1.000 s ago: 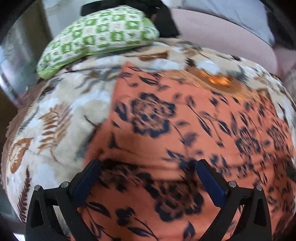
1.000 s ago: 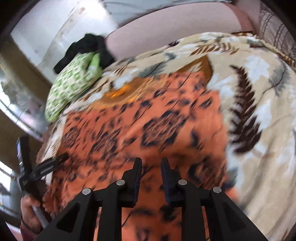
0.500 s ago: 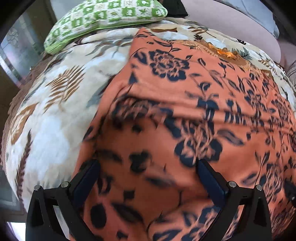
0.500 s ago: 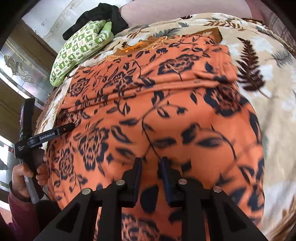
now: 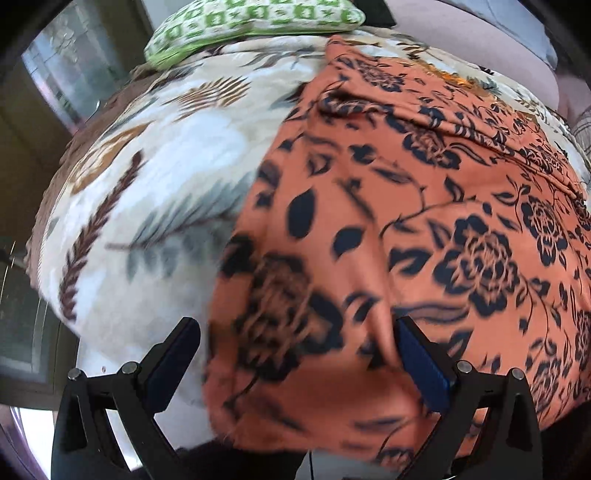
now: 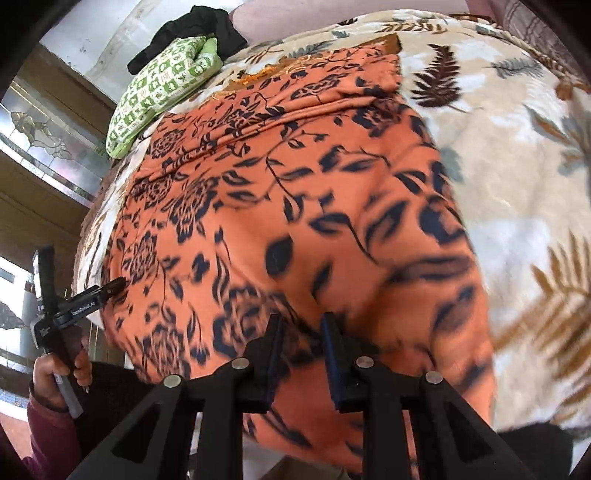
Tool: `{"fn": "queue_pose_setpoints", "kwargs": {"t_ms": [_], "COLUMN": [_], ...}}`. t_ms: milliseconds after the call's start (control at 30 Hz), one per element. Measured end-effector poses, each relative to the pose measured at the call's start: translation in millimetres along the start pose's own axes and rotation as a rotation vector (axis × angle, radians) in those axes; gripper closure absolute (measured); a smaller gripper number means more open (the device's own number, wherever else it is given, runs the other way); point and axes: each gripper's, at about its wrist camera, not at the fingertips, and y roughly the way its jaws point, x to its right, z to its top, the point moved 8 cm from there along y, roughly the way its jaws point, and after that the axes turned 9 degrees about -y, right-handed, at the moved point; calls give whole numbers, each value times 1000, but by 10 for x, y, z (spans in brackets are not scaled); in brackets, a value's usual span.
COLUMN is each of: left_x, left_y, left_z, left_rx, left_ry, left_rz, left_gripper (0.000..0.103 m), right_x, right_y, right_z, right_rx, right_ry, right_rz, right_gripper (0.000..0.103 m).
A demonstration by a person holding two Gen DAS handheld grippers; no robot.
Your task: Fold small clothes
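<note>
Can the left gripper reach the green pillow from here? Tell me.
Probably not without moving. The left gripper hangs open over the near edge of the orange cloth, and the pillow lies at the far end of the blanket. Nothing stands between them.

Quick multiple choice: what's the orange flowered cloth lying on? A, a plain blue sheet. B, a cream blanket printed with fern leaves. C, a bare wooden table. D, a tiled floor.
B: the orange flowered cloth is spread over a cream blanket printed with brown and grey fern leaves, which shows on both sides of it.
</note>
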Motion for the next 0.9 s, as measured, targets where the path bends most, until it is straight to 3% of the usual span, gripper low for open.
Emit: {"fn": "queue_pose_setpoints", "kwargs": {"t_ms": [67, 233, 433, 700, 900], "left_x": [-77, -152, -189, -787, -992], "left_y": [-28, -124, -297, -240, -196], "left_z": [-66, -238, -332, -207, -311], "left_rx": [-5, -36, -24, -48, -69], "left_ry": [-4, -9, -19, -171, -183], "left_rz": [16, 98, 96, 75, 1], "left_gripper": [0, 0, 0, 0, 0], "right_x": [113, 490, 703, 930, 923], "right_y": [-64, -332, -688, -742, -556], "right_z": [-138, -380, -404, -600, -670], "right_rx": [-40, -21, 45, 50, 24], "right_ry": [43, 164, 206, 282, 279], "right_rz": [-9, -21, -54, -45, -27], "right_gripper": [78, 78, 78, 78, 60]}}
